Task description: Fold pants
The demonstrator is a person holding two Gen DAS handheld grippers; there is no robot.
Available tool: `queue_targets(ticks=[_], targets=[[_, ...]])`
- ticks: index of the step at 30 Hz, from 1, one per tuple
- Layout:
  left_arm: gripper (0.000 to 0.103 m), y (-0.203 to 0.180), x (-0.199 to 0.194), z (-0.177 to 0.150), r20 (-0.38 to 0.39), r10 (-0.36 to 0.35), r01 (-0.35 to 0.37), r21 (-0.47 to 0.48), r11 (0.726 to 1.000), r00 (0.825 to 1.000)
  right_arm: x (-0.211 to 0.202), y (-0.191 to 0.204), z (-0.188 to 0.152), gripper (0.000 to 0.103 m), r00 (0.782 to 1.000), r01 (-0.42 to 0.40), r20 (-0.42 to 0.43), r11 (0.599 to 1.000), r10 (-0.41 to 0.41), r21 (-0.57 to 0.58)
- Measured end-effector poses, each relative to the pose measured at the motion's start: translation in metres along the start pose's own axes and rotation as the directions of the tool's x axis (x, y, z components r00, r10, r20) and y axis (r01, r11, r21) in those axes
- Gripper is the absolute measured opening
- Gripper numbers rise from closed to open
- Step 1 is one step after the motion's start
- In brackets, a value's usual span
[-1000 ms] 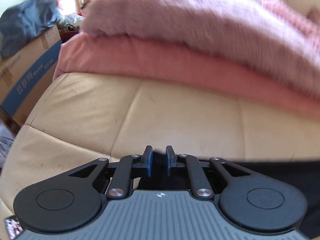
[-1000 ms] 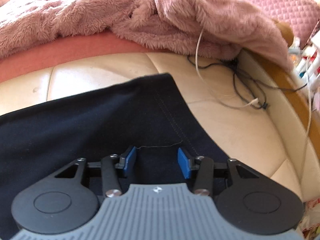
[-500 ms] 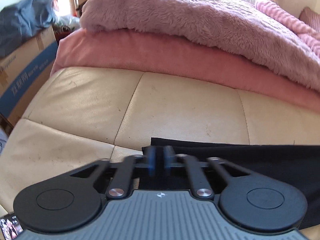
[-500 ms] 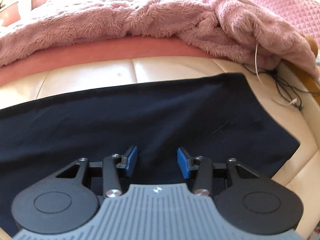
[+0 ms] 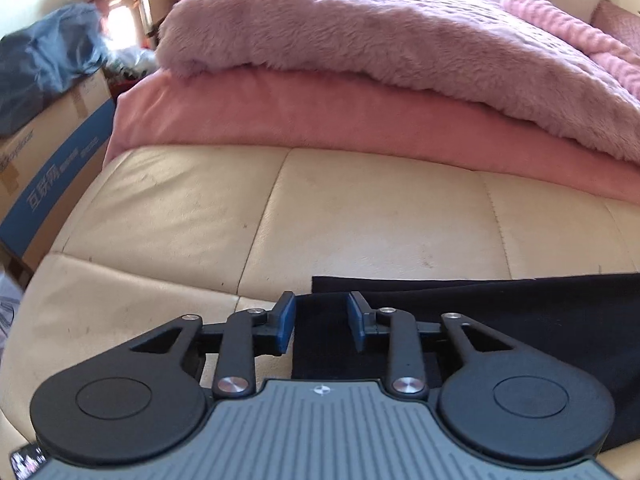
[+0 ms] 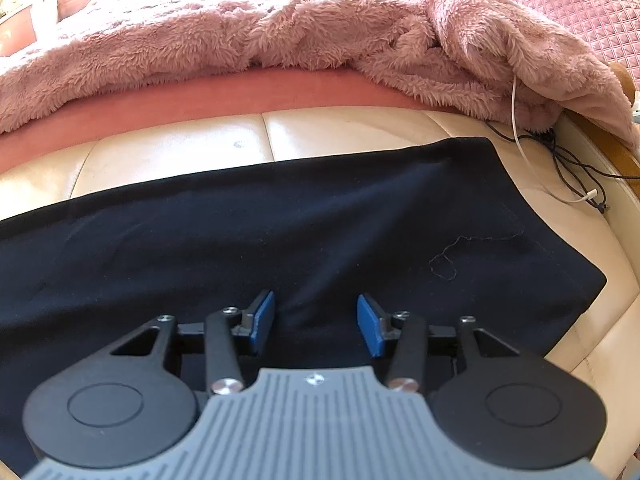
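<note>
Black pants (image 6: pixel 280 232), lying flat lengthwise on cream leather cushions (image 5: pixel 360 216), apparently halved already with cross-folds left; right gripper (image 6: pixel 316 320) spread above the cloth, left gripper (image 5: pixel 321 326) parted over its layered end, neither pinching.

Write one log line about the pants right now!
left gripper: open | right gripper: open | pants: flat on sofa

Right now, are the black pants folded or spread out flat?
Folded at least once: by the left hand-held gripper, the pants show two stacked layers with offset edges. They lie flat on the cream cushion.
</note>
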State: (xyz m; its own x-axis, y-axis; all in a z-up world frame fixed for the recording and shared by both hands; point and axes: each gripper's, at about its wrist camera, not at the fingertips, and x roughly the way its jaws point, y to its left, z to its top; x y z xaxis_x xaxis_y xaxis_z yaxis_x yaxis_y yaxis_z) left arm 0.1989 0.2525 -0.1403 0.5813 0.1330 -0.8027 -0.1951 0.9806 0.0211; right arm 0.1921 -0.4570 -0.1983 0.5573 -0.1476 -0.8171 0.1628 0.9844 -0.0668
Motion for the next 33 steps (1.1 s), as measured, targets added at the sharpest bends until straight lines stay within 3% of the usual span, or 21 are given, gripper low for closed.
queue_targets(ticks=[3,4,5,6,13,17,22,24,29,31,33], targets=[[0.036,0.000,0.003,-0.003,0.003,-0.002,0.002,-0.022,1.000,1.000,0.001,0.001,0.000,0.045,1.000,0.001,-0.003,1.000,-0.001,-0.003],[0.032,0.000,0.003,-0.004,0.004,-0.006,0.006,-0.023,1.000,1.000,0.001,0.001,0.001,0.045,1.000,0.002,-0.006,1.000,-0.002,-0.006],[0.015,0.001,0.003,-0.003,0.007,-0.018,0.019,-0.033,0.999,1.000,0.001,0.002,0.001,0.045,1.000,0.003,-0.008,1.000,-0.003,-0.011],[0.006,0.001,0.002,-0.003,0.011,-0.028,0.028,-0.044,0.999,1.000,0.002,0.002,0.001,0.045,1.000,0.003,-0.010,1.000,-0.003,-0.014],[0.003,-0.009,-0.027,0.005,0.134,-0.013,0.013,0.002,1.000,0.991,0.002,0.001,0.002,0.045,1.000,-0.002,-0.012,1.000,0.002,-0.019],[0.002,-0.012,-0.015,0.013,0.126,0.017,-0.019,0.013,1.000,0.992,0.003,0.002,0.002,0.045,1.000,-0.003,-0.019,1.000,0.002,-0.025],[0.005,-0.014,0.006,0.014,0.100,0.026,-0.026,-0.006,1.000,0.995,0.004,0.003,0.003,0.045,1.000,-0.003,-0.027,1.000,0.003,-0.031],[0.015,-0.012,0.009,0.013,0.062,0.045,-0.044,-0.024,0.999,0.997,0.005,0.003,0.003,0.045,1.000,-0.004,-0.030,0.999,0.003,-0.032],[0.025,0.017,-0.023,0.006,0.066,0.039,-0.027,-0.169,0.985,0.997,0.000,0.007,0.007,0.041,0.999,0.016,-0.036,0.999,-0.018,-0.049],[0.026,0.027,-0.035,-0.004,0.029,0.006,0.002,-0.258,0.966,1.000,-0.011,0.014,0.006,0.039,0.999,0.031,-0.012,0.997,-0.032,-0.064],[0.035,0.034,-0.044,-0.018,-0.004,-0.017,0.014,-0.336,0.942,1.000,-0.027,0.027,0.000,0.039,1.000,0.015,0.022,0.997,-0.014,-0.075]])
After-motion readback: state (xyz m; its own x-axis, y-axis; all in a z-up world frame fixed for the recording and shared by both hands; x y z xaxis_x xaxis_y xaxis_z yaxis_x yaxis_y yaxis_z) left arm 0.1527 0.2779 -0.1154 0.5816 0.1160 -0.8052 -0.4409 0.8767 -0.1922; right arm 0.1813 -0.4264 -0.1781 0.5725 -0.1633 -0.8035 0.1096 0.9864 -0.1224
